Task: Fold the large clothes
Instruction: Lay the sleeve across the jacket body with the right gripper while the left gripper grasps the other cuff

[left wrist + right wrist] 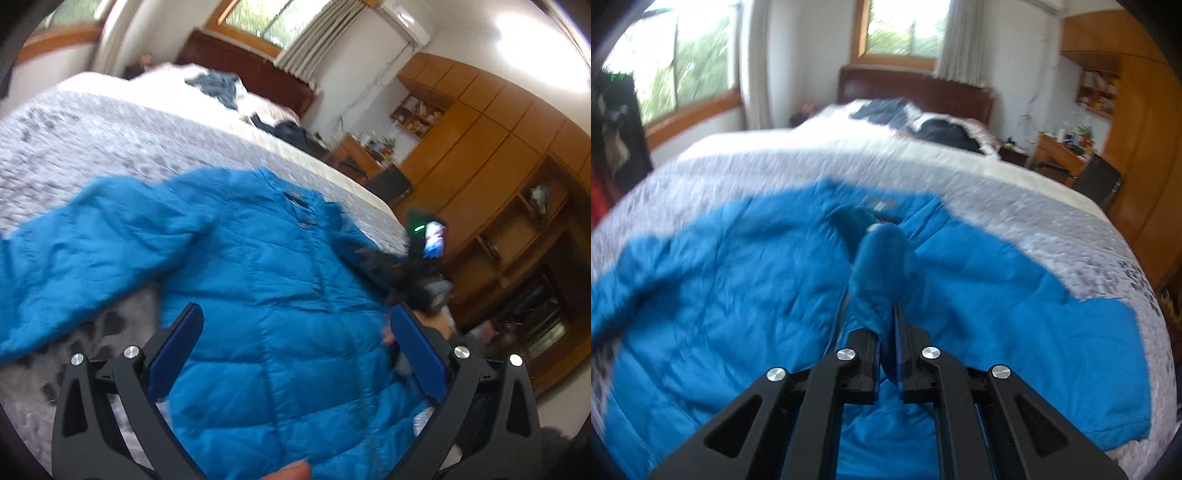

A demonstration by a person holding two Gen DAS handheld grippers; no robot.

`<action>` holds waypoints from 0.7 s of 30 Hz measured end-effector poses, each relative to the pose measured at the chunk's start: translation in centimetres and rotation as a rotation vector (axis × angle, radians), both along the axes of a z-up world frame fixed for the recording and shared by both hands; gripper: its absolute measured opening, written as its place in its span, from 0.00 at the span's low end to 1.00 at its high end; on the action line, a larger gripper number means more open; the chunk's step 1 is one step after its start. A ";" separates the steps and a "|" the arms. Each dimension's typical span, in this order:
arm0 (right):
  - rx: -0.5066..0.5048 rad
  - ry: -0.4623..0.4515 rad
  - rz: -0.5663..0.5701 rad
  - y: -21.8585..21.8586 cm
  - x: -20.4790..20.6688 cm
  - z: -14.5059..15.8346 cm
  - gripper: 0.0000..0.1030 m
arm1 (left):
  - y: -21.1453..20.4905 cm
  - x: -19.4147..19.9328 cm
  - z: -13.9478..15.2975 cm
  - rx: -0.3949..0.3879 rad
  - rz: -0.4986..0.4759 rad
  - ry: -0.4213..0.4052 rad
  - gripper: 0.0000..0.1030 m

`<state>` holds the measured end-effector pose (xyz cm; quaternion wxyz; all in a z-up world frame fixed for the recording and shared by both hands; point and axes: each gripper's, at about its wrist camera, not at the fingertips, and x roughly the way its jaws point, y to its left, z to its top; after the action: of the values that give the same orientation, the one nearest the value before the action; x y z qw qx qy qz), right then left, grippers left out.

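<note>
From the left wrist, the blue jacket (266, 280) lies spread on the bed (122, 140), collar toward the headboard and hem toward the camera, so its long axis runs away from the viewer up the mattress, while one sleeve (92, 236) stretches out to the left across the quilt. The left gripper (295, 332) hangs over the lower body of the jacket with its jaws wide apart and nothing between them; I judge it is held ready, placed to steady or take the near edge once the other side moves. At the jacket's right edge the right gripper (424, 243) shows dark and blurred, too smeared to read in this view. A fingertip (291, 470) peeks in at the bottom edge. From the right wrist, the jacket (997, 295) fills the lower frame, again collar far and hem near, the far sleeve running off to the left and the other reaching right. The right gripper (886, 332) is clamped on a bunched fold of the blue fabric, which rises as a padded lump between the pads; it seems pinched there so that part can be lifted and carried over the body as a fold. Dark clothes (942, 133) lie by the pillows, well apart from the jacket. Both views are motion-blurred.
</note>
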<state>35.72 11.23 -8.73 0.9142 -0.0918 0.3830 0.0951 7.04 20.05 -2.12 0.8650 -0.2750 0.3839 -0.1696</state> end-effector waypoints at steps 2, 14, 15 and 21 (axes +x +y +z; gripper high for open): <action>0.000 0.042 0.029 0.4 -0.2 -1.2 0.13 | -0.6 1.9 -0.7 -0.058 -0.040 0.035 0.97; 0.242 0.030 0.009 -6.8 -9.7 1.1 0.57 | -10.1 17.2 -9.6 -0.315 -0.183 0.353 0.97; 0.272 0.025 0.008 -7.5 -10.9 1.2 0.57 | -11.0 18.1 -10.3 -0.303 -0.180 0.367 0.97; 0.394 -0.004 -0.039 -10.9 -16.0 1.4 0.63 | -14.1 21.3 -11.8 -0.279 -0.140 0.382 0.95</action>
<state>19.73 0.33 -7.30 0.9170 0.0962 0.3567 0.1506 28.32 5.93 -13.88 0.7164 -0.3916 0.5314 -0.2257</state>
